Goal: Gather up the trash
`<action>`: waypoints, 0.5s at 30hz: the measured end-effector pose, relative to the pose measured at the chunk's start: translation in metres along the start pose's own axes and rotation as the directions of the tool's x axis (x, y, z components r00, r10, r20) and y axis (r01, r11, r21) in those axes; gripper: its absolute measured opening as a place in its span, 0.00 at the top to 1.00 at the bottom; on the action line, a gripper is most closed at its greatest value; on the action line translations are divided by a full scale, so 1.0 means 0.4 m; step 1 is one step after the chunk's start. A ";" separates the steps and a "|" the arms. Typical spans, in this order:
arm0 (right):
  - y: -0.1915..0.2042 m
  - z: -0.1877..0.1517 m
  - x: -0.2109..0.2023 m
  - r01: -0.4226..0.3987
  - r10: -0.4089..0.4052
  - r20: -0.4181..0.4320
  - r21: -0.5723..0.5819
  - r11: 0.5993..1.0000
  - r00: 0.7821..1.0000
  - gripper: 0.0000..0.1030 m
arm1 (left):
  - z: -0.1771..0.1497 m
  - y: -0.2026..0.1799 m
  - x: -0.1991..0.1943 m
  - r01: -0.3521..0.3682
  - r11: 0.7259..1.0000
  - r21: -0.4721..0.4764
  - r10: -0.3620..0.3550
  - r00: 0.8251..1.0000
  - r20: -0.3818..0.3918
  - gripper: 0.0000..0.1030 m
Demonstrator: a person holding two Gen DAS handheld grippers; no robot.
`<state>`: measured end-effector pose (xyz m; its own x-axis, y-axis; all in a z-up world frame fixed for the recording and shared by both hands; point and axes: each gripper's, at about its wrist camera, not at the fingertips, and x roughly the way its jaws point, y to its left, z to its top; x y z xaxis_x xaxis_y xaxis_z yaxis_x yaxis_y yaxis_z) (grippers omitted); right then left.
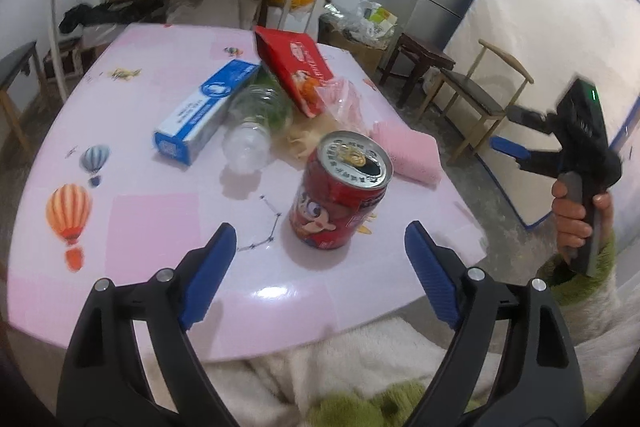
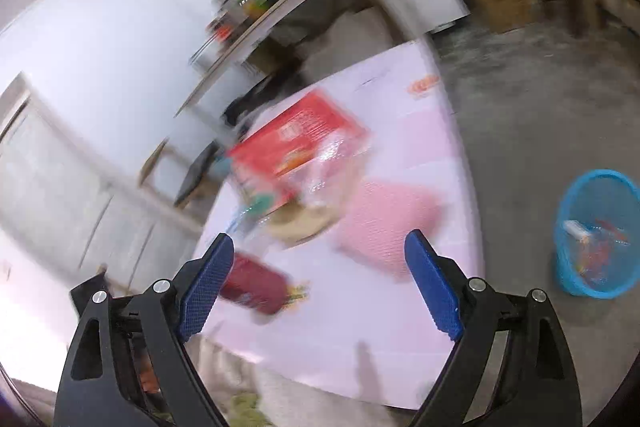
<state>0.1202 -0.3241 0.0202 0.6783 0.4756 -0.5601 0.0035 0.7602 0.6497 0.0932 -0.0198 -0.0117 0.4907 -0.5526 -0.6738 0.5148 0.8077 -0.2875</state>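
1. My left claw gapes wide and empty, near the upright red can.
2. My right claw is wide, holding nothing.
3. The blue basket on the floor, right of the bench, holds a few scraps.
4. Can, bottle, blue box and red packet remain uncollected.

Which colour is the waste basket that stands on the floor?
The basket is light blue mesh; only the right wrist view shows it.
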 end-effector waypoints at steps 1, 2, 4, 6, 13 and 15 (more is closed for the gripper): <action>0.018 -0.007 0.034 -0.013 0.013 -0.032 -0.001 1.000 0.999 0.28 | -0.002 -0.005 0.016 -0.001 1.000 0.010 0.001 1.000 0.005 0.20; 0.035 -0.012 0.078 -0.039 0.039 -0.070 0.011 0.999 0.997 0.32 | -0.003 -0.011 0.035 0.001 1.000 0.028 -0.002 1.000 0.009 0.20; 0.060 -0.018 0.132 -0.088 0.090 -0.111 0.030 0.996 0.990 0.38 | 0.002 -0.024 0.058 -0.002 0.999 0.053 0.001 1.000 0.017 0.20; 0.078 -0.019 0.163 -0.103 0.107 -0.126 0.042 0.994 0.986 0.41 | 0.005 -0.034 0.077 -0.023 0.995 0.093 0.019 0.999 0.041 0.20; 0.099 -0.011 0.234 -0.154 0.169 -0.175 0.096 0.983 0.970 0.55 | 0.011 -0.065 0.125 -0.060 0.982 0.178 0.045 0.995 0.090 0.23; 0.098 -0.013 0.246 -0.164 0.185 -0.199 0.116 0.980 0.962 0.58 | 0.011 -0.069 0.135 -0.055 0.981 0.184 0.037 0.995 0.095 0.26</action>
<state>0.1835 -0.2453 -0.0121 0.5071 0.6864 -0.5212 -0.0232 0.6154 0.7879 0.1088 -0.0727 -0.0371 0.5741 -0.5389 -0.6165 0.6080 0.7848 -0.1199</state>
